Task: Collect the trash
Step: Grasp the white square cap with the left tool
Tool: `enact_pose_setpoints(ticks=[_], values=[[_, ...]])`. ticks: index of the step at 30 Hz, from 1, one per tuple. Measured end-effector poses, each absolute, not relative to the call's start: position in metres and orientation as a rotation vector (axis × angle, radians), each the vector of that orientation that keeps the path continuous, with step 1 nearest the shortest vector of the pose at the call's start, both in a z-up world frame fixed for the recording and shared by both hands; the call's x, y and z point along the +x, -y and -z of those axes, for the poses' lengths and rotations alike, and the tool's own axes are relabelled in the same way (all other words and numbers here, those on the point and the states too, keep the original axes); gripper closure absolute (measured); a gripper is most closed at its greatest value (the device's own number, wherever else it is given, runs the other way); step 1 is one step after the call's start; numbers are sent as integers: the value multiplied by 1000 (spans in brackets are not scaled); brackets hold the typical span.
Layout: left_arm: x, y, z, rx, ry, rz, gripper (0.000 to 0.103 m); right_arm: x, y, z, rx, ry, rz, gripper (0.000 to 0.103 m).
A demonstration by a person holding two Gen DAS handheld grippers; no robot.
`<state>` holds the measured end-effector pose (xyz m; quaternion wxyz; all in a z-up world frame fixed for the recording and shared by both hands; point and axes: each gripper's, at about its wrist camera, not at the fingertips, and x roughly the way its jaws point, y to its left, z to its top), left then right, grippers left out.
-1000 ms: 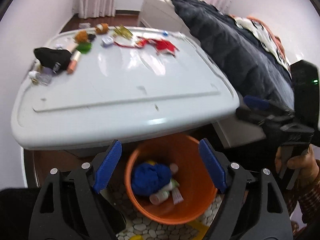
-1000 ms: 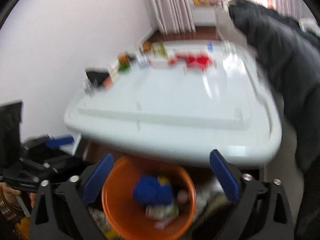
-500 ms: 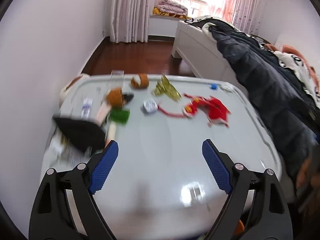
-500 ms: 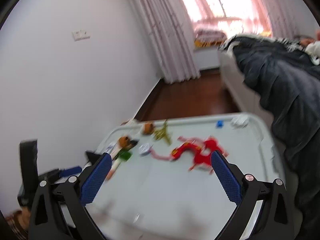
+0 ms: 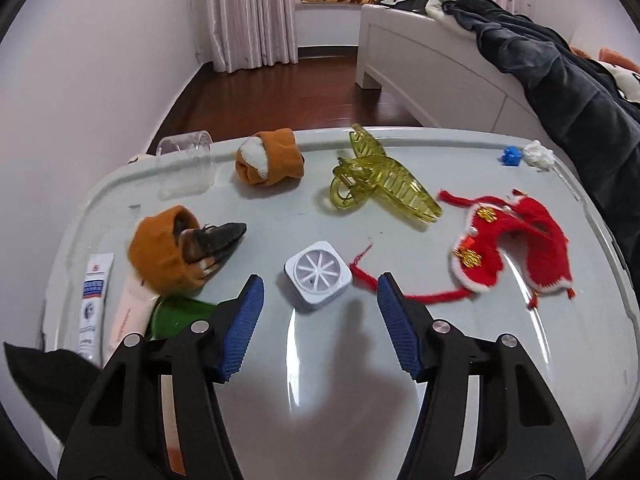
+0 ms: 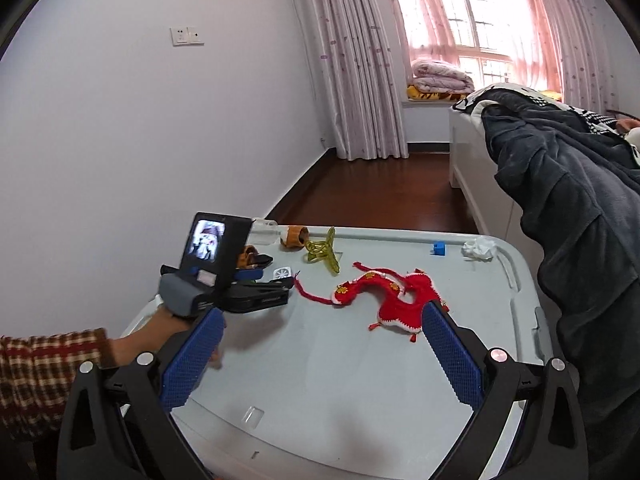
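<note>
My left gripper (image 5: pixel 320 312) hovers low over the white table (image 5: pixel 360 400), its jaws closing. A white square plastic piece (image 5: pixel 319 276) lies between its fingertips, and the pads do not touch it. Around it lie a red knitted dragon (image 5: pixel 512 240), a yellow hair claw (image 5: pixel 384 184), two orange sock rolls (image 5: pixel 272 158), a blue block (image 5: pixel 509 156) and a crumpled tissue (image 5: pixel 538 153). My right gripper (image 6: pixel 322 320) stands open and empty above the table's near half, behind the dragon (image 6: pixel 384 296). In the right wrist view the left gripper (image 6: pixel 286 282) is at the left.
A clear cup (image 5: pixel 184 164) lies on its side at the far left corner. Tubes (image 5: pixel 94 304), a green scrap (image 5: pixel 176 314) and black cloth (image 5: pixel 48 384) crowd the left edge. A bed with a dark blanket (image 6: pixel 568 200) borders the table's right side; a wall runs along the left.
Both grippers left the orange bin below the table's edge and rose over the tabletop. The left one moved on to the far items and its jaws narrowed.
</note>
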<state>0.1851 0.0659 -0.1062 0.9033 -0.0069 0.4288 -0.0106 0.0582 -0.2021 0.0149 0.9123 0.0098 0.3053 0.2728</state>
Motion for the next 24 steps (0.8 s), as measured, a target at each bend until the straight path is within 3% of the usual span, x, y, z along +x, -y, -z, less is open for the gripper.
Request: enact_pose_setpoints(ticks=[2, 5, 15, 24], values=[[190, -66, 108, -16, -885, 10, 45, 59, 206, -14, 36, -641, -562, 5], [198, -67, 114, 0, -903, -12, 64, 60, 210, -15, 65, -647, -569, 5], [160, -72, 96, -36, -896, -2, 65, 68, 210, -2, 13, -686, -525, 5], [88, -48, 53, -98, -820, 128, 65, 133, 205, 62, -129, -831, -391, 5]])
